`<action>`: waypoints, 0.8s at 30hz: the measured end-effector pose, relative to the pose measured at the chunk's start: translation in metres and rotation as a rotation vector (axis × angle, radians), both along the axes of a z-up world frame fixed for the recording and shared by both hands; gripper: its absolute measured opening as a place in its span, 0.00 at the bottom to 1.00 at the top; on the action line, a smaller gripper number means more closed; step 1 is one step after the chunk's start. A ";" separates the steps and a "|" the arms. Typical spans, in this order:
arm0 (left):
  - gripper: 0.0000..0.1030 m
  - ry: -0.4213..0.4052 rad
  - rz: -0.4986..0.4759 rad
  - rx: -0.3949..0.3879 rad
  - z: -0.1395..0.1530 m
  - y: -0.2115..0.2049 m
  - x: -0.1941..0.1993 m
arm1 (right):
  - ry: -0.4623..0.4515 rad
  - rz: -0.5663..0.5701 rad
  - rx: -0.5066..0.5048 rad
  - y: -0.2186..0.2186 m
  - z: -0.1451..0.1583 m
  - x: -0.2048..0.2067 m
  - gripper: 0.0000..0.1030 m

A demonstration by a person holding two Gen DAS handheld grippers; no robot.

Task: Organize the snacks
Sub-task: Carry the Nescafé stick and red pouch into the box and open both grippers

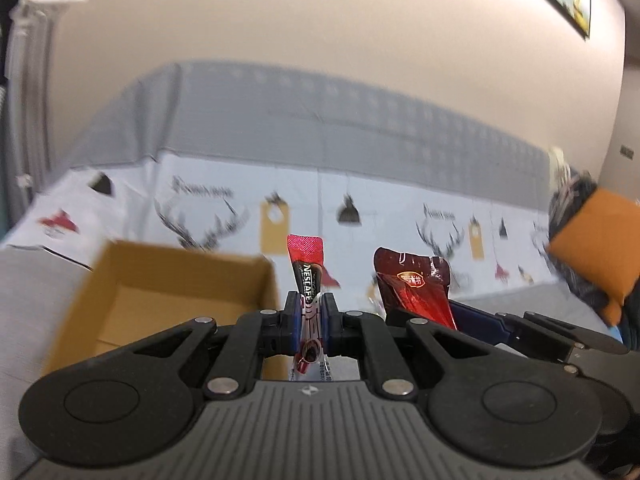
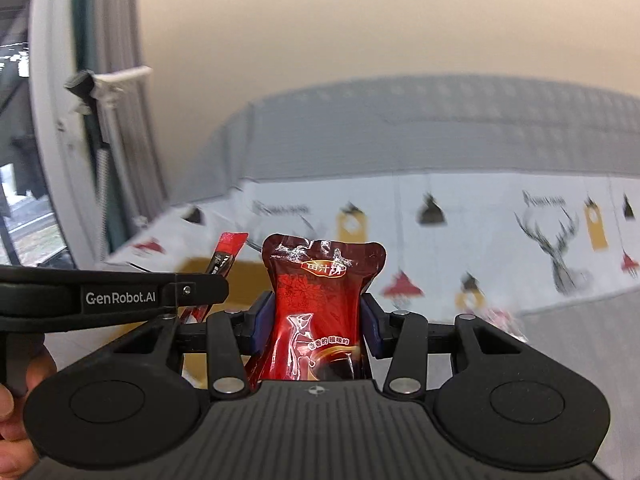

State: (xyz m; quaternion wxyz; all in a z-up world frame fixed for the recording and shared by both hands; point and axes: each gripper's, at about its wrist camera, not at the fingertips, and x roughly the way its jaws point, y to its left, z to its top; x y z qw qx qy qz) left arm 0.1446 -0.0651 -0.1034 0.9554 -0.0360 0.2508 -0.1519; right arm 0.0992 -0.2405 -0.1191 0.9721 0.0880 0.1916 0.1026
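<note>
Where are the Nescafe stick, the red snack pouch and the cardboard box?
Nescafe stick (image 1: pixel 306 280), left wrist view, on its printed upper half.
Red snack pouch (image 2: pixel 320 304), right wrist view, mid-body.
Cardboard box (image 1: pixel 176 268), left wrist view, far wall.

Black left hand-held gripper (image 1: pixel 309 316), blue pads (image 1: pixel 291 320), silver pivot screws — white "GenRobot.AI" lettering, bare fingers

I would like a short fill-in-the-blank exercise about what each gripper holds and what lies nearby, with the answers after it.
1. The left gripper is shut on a stick sachet printed with the brand name ____.
2. The right gripper is shut on a dark red ____.
3. The open box behind the left gripper is made of ____.
4. The cushion at the right edge of the left wrist view is ____.

Missing words: Nescafe; pouch; cardboard; orange
</note>
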 end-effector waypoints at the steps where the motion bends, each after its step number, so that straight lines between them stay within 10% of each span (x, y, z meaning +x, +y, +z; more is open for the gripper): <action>1: 0.10 -0.012 0.010 -0.005 0.005 0.007 -0.004 | -0.012 0.015 0.005 0.006 0.008 -0.002 0.46; 11: 0.10 -0.011 0.086 -0.094 -0.004 0.071 0.005 | -0.020 0.121 -0.035 0.060 0.029 0.008 0.46; 24: 0.10 0.204 0.118 -0.093 -0.107 0.110 0.082 | 0.195 0.151 -0.053 0.103 -0.057 0.082 0.46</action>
